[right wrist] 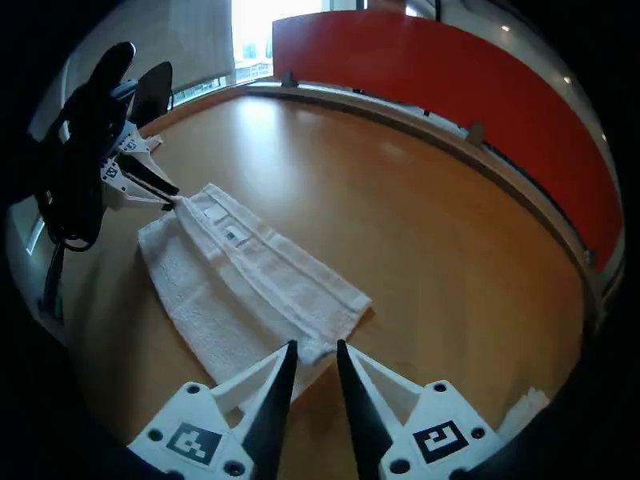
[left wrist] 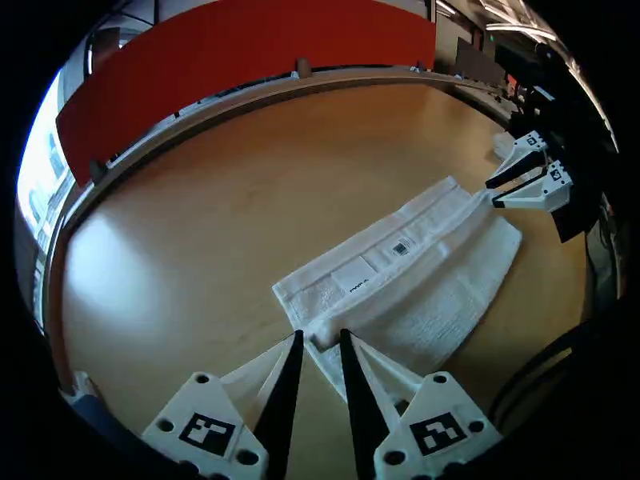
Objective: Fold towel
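At six o'clock in the left gripper view, the left gripper pinches one bunched end of the white towel between nearly closed jaws. At six o'clock in the right gripper view, the right gripper nips the opposite end the same way. Between them the towel lies partly folded lengthwise on the wooden bench, a narrower labelled layer over a wider one. Beyond, toward twelve o'clock, a red panel stands along the bench's far edge.

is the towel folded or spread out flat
Folded: the towel lies doubled lengthwise on the table, a tagged upper layer overlapping the wider lower layer.
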Motion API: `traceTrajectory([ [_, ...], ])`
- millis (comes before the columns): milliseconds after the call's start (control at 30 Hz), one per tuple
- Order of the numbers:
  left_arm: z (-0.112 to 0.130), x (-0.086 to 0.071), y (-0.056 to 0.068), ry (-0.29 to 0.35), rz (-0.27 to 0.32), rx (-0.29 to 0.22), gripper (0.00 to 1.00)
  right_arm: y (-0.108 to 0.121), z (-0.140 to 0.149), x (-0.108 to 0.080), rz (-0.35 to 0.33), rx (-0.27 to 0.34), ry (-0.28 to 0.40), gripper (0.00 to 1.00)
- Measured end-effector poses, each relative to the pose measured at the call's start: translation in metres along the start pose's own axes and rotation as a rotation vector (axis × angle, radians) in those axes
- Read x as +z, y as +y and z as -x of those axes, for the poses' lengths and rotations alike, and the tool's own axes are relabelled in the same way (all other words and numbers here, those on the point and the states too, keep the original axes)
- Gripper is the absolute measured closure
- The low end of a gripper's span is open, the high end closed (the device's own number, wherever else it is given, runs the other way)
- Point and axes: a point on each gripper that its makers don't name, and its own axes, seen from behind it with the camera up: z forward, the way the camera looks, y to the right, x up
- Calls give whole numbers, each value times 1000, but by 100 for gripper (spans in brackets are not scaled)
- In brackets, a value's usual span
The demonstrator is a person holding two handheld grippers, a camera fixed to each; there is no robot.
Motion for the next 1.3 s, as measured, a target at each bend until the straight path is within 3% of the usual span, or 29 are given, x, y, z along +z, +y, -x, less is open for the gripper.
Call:
traceTrajectory([
  [200,-3,3,-6,1,-26,19,62,9,-2,2,26,-1,5,36],
  [267,-4,4,-8,0,-34,17,62,13,-2,3,39,-5,4,35],
  [400,-5,4,-12,1,-45,16,46,20,-3,5,61,-11,4,31],
  [733,-10,5,-24,6,-75,26,26,36,-11,6,111,-4,14,20],
  [933,-14,4,-31,17,-96,18,10,42,-18,5,128,-13,24,19],
  [1200,-19,-2,-40,31,-117,-10,7,48,-28,0,152,-21,49,19],
  [1300,-19,-4,-41,31,-119,-15,7,47,-30,-2,152,-25,56,11],
])
